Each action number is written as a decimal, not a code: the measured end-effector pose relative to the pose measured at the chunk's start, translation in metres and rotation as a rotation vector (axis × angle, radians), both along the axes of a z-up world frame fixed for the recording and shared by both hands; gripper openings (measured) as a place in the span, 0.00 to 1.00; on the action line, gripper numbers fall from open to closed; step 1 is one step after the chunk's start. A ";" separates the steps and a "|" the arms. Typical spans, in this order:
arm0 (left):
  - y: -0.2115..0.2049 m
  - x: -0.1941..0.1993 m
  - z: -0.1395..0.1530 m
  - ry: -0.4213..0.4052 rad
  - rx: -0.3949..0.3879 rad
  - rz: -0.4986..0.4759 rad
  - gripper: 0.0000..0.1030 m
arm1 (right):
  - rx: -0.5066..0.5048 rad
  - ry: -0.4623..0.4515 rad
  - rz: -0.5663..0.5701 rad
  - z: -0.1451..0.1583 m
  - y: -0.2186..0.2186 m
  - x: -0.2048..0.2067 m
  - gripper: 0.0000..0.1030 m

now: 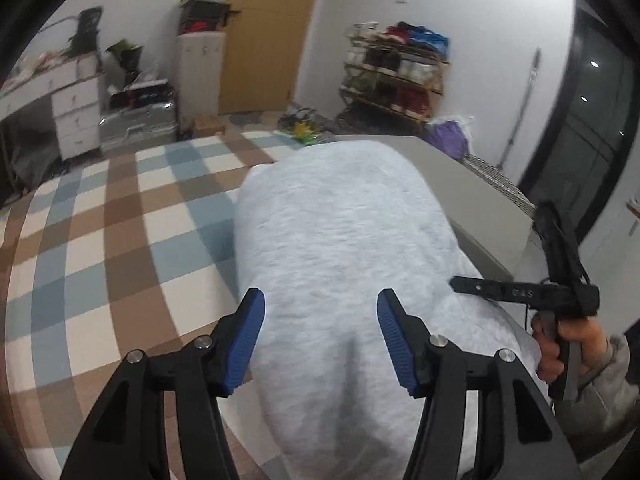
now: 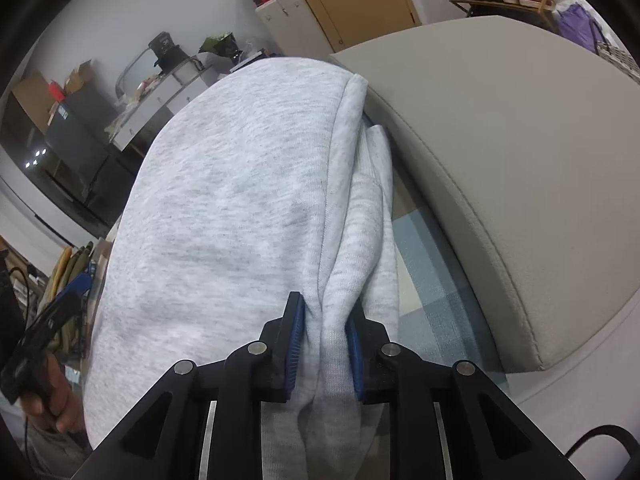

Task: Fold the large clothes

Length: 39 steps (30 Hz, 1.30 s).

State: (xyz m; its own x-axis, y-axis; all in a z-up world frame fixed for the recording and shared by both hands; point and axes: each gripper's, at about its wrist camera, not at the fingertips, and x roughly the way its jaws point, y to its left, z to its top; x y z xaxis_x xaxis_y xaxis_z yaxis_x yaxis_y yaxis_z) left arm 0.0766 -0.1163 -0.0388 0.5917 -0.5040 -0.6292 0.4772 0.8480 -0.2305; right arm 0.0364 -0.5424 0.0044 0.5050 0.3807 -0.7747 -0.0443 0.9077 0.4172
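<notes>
A light grey fleece garment [image 1: 340, 220] lies folded in a long bundle on a checked brown, blue and white cover [image 1: 100, 240]. My left gripper [image 1: 320, 294] hovers open over the garment's near end, its blue pads [image 1: 248, 340] spread wide with cloth below them. In the right wrist view the garment [image 2: 240, 180] shows a folded side edge. My right gripper [image 2: 324, 308] stands slightly open around that edge, a bunched fold of cloth resting loosely between the pads [image 2: 296, 344]. The right gripper [image 1: 520, 292] also appears at the garment's right side, held by a hand [image 1: 568, 344].
A beige-grey cushion [image 2: 500, 160] lies right beside the garment's right edge. Beyond the cover are white drawers [image 1: 76, 116], a wooden door [image 1: 264, 36], a shoe rack [image 1: 396, 76] and clutter on the floor. The left gripper [image 2: 60, 304] shows at the far left of the right wrist view.
</notes>
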 end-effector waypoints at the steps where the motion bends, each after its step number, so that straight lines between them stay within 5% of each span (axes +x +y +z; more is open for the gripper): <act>1: 0.003 0.008 -0.007 0.034 0.007 0.024 0.51 | 0.011 0.003 -0.001 -0.002 0.001 0.001 0.20; 12: 0.036 -0.003 -0.021 0.042 -0.015 0.116 0.39 | -0.044 0.026 0.086 0.007 0.051 0.037 0.20; 20: 0.134 -0.034 -0.018 0.042 0.053 0.368 0.37 | -0.001 0.019 0.340 0.006 0.164 0.069 0.20; 25: 0.160 -0.042 -0.006 0.036 0.036 0.478 0.33 | 0.052 0.011 0.425 0.006 0.192 0.077 0.18; 29: 0.142 -0.030 0.014 -0.009 -0.003 0.394 0.33 | 0.138 -0.024 0.383 0.024 0.166 0.071 0.13; 32: 0.109 -0.003 0.012 -0.047 0.125 0.292 0.33 | 0.253 -0.044 0.345 0.031 0.148 0.065 0.11; 36: 0.096 0.037 -0.026 0.075 0.230 0.248 0.32 | 0.133 -0.008 0.318 0.017 0.172 0.070 0.11; 39: 0.086 0.035 -0.033 0.050 0.337 0.234 0.32 | 0.079 0.023 0.333 0.012 0.179 0.072 0.20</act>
State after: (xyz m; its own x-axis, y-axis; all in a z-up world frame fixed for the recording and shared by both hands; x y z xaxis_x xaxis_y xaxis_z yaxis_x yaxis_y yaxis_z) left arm 0.1119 -0.0304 -0.0721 0.6307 -0.1204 -0.7667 0.2576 0.9643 0.0605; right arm 0.1079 -0.3638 0.0161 0.3259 0.5806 -0.7461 -0.3223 0.8102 0.4896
